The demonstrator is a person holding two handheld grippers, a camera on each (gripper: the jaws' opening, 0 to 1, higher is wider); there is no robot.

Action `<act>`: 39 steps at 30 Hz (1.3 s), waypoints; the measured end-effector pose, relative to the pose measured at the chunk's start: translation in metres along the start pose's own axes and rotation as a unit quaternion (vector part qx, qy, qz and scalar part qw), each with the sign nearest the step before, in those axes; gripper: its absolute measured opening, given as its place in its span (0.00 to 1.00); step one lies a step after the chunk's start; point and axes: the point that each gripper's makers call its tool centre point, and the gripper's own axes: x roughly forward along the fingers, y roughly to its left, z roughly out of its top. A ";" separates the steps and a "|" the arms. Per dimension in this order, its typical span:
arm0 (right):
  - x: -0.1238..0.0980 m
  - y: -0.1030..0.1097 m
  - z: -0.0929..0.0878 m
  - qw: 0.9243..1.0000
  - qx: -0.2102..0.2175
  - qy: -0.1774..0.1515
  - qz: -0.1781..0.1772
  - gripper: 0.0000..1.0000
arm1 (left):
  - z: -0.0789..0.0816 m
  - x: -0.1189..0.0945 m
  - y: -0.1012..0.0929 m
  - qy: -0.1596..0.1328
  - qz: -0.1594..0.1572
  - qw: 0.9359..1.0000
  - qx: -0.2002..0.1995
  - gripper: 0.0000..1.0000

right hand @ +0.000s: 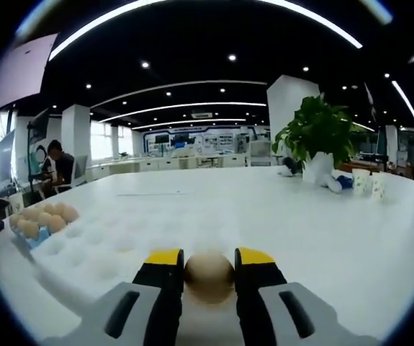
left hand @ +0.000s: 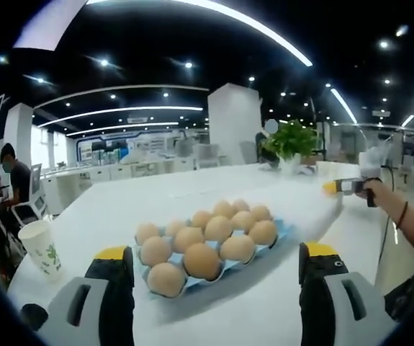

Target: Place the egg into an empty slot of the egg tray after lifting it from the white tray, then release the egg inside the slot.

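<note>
- Step in hand: the pick-up. The right tool (right hand: 209, 270) has its two yellow-tipped jaws clenched against the sides of a single egg (right hand: 209, 277), which sits low between them over the white tray (right hand: 113, 249).
- Whether that egg has left the white tray's surface cannot be told from the right gripper view; it appears at or just above it.
- The left tool (left hand: 215, 261) stands released, jaws wide apart and grasping nothing, held short of the blue egg tray (left hand: 282, 232) on the white counter (left hand: 192, 187).
- The left gripper view shows the blue egg tray packed with brown eggs; no empty slot is discernible from this low angle, so one on a hidden side cannot be ruled out.
- Next move, as judged: raise the egg clear, carry it across toward the blue egg tray at the far left of the right gripper view, find a vacant slot, lower gently and only then part the jaws. Excess squeeze or a knock against a neighbouring egg risks cracking.
- Left gripper view adds: a paper cup (left hand: 39, 249) near the counter edge, and the person's hand with the right tool at the far right.
- Right gripper view adds: a potted plant (right hand: 318, 140) and two small cups (right hand: 369, 183) beyond, well apart from the work.
</note>
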 end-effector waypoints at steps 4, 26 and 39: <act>0.002 0.002 0.002 1.000 0.004 -0.004 0.001 0.28 | -0.003 0.000 -0.001 0.005 -0.002 1.000 0.002 0.98; 0.005 0.093 0.028 0.994 0.022 -0.029 0.100 0.28 | -0.008 0.002 -0.001 0.020 -0.004 1.000 0.023 1.00; 0.002 0.137 0.023 0.989 0.017 -0.018 0.148 0.28 | -0.008 -0.001 -0.003 0.019 -0.007 0.999 0.030 1.00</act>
